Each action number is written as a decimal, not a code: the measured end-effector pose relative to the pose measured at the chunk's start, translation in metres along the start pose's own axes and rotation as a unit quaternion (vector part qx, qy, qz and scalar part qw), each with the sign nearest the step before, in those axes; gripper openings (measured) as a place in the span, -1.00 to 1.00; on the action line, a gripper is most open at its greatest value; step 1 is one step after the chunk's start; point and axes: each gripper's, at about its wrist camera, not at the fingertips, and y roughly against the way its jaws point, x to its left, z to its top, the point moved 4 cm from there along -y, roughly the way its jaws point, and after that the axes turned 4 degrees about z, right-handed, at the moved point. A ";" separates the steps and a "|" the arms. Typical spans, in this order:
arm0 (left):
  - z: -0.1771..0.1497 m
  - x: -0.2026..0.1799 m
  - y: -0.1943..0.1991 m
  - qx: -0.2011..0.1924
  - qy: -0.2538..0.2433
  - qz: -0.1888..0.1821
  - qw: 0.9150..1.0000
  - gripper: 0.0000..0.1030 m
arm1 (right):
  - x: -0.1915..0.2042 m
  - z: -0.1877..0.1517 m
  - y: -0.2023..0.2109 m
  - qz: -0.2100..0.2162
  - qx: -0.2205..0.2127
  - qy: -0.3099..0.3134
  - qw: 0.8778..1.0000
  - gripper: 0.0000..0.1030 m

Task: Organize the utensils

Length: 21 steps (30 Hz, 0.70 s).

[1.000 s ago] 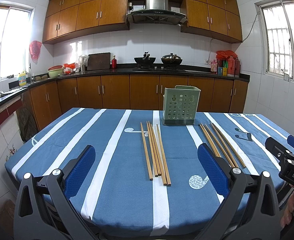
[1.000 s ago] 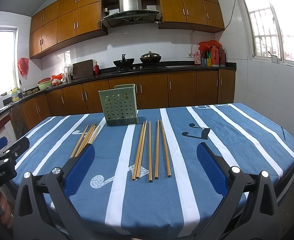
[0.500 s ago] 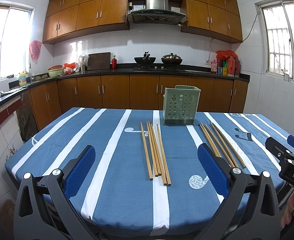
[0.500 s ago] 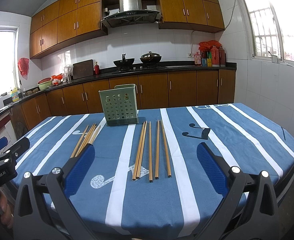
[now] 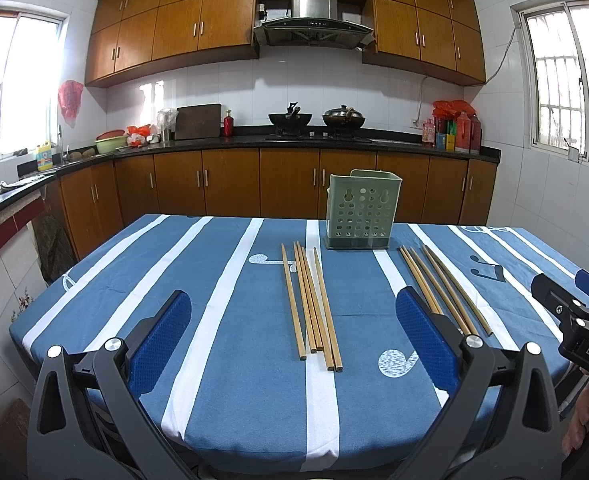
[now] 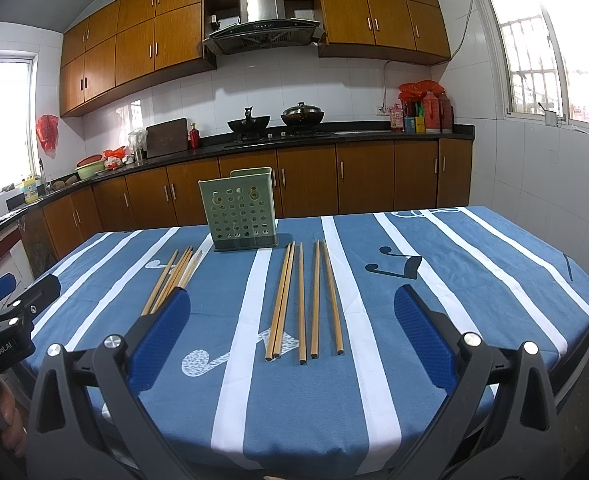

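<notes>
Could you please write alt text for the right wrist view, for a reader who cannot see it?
Five wooden chopsticks lie side by side on a blue, white-striped tablecloth ahead of the open right gripper. A green perforated utensil holder stands behind them, more chopsticks lie left, kitchen cabinets beyond.

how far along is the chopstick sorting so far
Nothing looks done: the green holder shows no chopsticks in it. Nothing is in hand; the left hand-held gripper and right hand-held gripper are both open. Left: the left bunch and the right bunch lie on the tablecloth.
</notes>
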 end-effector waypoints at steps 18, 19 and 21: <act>-0.004 0.000 -0.006 0.025 0.008 0.009 1.000 0.97 | -0.020 -0.001 -0.020 -0.018 0.025 -0.026 0.999 0.93; -0.005 0.004 -0.010 0.033 0.011 0.013 0.999 0.97 | -0.027 -0.001 -0.025 -0.027 0.036 -0.035 0.998 0.93; -0.005 0.009 -0.016 0.049 0.020 0.020 0.998 0.97 | -0.035 -0.002 -0.036 -0.037 0.051 -0.050 0.997 0.93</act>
